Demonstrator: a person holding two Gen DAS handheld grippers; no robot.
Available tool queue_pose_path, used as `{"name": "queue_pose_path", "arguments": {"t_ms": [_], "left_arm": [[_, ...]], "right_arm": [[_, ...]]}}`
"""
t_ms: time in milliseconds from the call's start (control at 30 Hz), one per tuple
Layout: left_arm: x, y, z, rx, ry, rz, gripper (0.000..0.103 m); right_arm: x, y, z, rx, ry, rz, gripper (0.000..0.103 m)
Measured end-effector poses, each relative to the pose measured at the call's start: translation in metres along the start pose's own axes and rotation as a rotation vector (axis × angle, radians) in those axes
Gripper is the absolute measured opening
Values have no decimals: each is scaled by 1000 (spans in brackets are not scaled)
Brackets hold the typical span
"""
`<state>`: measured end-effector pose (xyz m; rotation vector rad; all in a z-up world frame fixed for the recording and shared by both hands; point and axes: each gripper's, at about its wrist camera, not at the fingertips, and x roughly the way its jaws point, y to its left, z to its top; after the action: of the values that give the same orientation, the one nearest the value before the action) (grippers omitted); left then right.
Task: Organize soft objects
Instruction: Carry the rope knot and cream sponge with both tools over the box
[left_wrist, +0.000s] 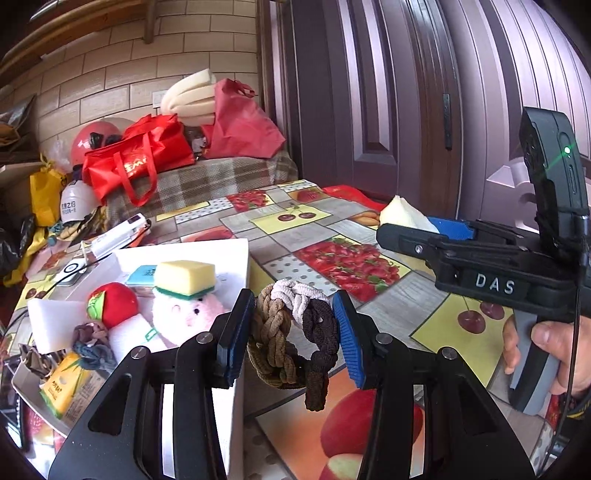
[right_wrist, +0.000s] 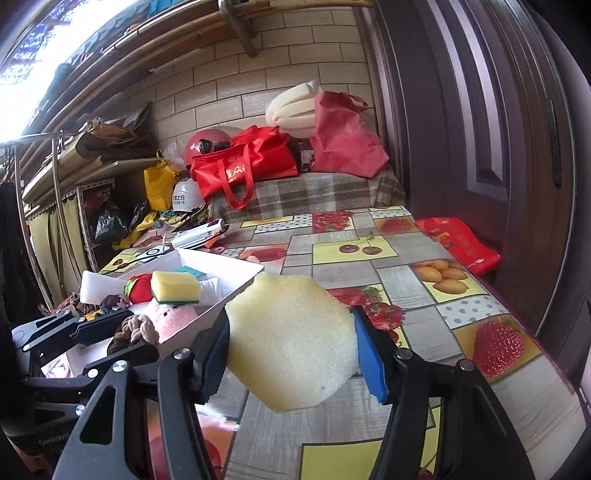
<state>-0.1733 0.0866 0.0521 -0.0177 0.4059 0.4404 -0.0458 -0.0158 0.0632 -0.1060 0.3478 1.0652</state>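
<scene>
So right now I've got both hands full. My left gripper (left_wrist: 293, 332) has its jaws pinched narrow on a bundle of braided hair ties (left_wrist: 295, 325), brown, white and dark, with a loop dangling below the pads. My right gripper (right_wrist: 290, 350) has its jaws about half spread, clamped on a pale yellow foam sponge (right_wrist: 291, 339) that bulges out above and below.

The white box (left_wrist: 236, 258) sits on the table (left_wrist: 332, 229) to my left, already holding a pink plush (left_wrist: 188, 310), a yellow scrub sponge (left_wrist: 186, 275) and a red ball (left_wrist: 112, 304).

I reckon the trick is to carry each one fully over the rim before letting go. The ties look floppy, so I'd go low and clear that hanging loop first. The sponge will probably spring back on release, so ease off slowly.
</scene>
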Motion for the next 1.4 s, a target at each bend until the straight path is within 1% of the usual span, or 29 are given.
{"name": "queue_pose_path", "arguments": {"t_ms": [233, 400, 567, 767, 1133, 1333, 1400], "left_arm": [[-7, 6, -2, -9, -23, 35, 44], [-9, 15, -4, -29, -25, 58, 44], [-11, 23, -6, -16, -29, 90, 44], [-13, 42, -7, -46, -30, 124, 44], [-18, 80, -13, -89, -46, 212, 44], [-19, 108, -15, -141, -50, 260, 44], [-20, 117, -16, -161, -52, 272, 44]], "right_arm": [[3, 11, -1, -29, 8, 9, 62], [8, 18, -2, -39, 23, 16, 62], [16, 28, -2, -47, 40, 31, 62], [29, 43, -3, -54, 57, 52, 62], [43, 75, 0, -121, 40, 83, 62], [54, 91, 2, -139, 47, 96, 62], [58, 98, 3, -156, 49, 112, 62]]}}
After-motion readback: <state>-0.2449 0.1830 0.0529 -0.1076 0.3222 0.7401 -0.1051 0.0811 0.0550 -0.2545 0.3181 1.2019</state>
